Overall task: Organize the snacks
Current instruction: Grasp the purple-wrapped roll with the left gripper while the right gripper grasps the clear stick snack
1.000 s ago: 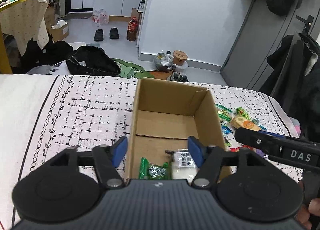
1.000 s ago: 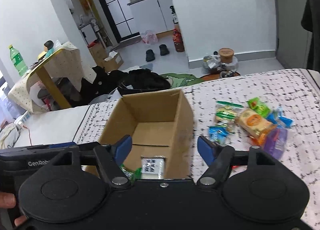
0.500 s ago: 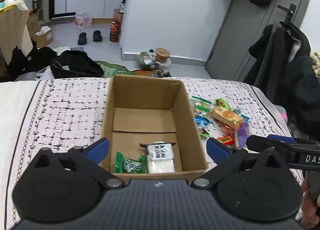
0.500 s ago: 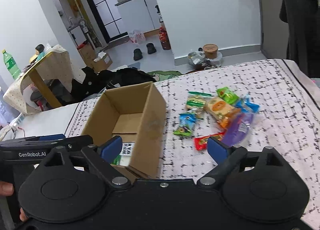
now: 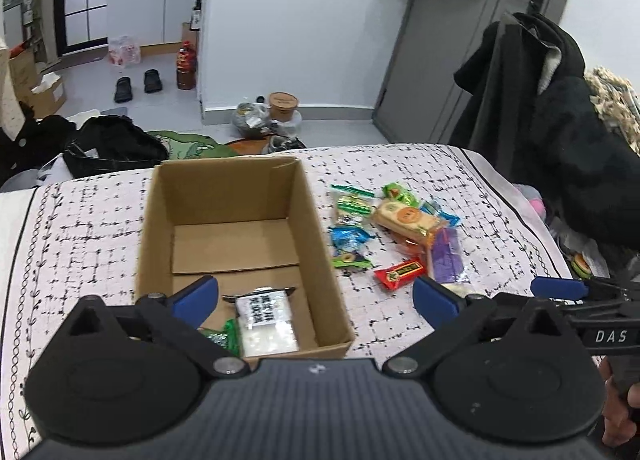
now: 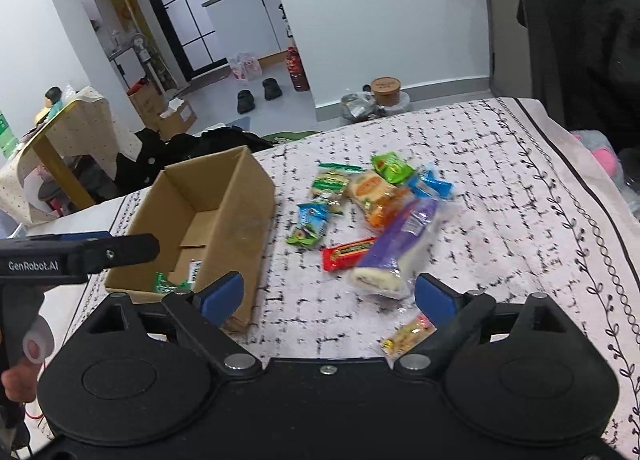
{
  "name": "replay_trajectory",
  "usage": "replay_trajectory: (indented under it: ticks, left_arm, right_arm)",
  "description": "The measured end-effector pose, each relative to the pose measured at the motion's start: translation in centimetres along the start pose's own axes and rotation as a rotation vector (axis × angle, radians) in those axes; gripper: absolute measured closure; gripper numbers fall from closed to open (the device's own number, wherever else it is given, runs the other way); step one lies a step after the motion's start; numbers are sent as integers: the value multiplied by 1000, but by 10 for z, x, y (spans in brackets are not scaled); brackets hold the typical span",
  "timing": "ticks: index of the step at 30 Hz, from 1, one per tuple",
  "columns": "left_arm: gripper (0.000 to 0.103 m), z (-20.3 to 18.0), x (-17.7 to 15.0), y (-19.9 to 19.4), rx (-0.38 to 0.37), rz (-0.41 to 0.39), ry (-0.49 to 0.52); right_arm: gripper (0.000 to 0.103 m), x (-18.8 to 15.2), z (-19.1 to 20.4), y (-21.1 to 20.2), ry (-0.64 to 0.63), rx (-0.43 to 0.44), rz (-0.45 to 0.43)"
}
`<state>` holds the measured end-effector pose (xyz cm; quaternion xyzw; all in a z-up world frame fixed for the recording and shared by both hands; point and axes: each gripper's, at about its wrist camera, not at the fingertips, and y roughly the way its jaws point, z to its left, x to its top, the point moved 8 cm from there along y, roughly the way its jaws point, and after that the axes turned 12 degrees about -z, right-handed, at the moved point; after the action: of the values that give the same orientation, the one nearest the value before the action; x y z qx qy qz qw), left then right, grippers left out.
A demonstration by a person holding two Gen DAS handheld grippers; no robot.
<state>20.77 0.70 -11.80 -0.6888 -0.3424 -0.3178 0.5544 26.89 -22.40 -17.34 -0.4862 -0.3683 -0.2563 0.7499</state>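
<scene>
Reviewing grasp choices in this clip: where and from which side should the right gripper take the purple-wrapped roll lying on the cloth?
Judging by its pose, grip the purple-wrapped roll across its middle, coming from above with the open right gripper. It lies flat and long, one end toward the gripper, the far end against the orange cracker pack. Its long sides look free, though the red bar lies close.

"DAS" stands on the right gripper, "GenRobot.AI" on the left gripper.
</scene>
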Motion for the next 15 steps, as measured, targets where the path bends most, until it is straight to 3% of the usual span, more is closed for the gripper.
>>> replay_trajectory:
  ticks: [7,15]
  left_arm:
    - [1,-19,2,8,-33,0,42]
    - [3,-40,3,22,-64,11,91]
  right_arm:
    - [18,-10,-23,3,35,-41,31]
    - [40,-31,-46,19,122,-89,98]
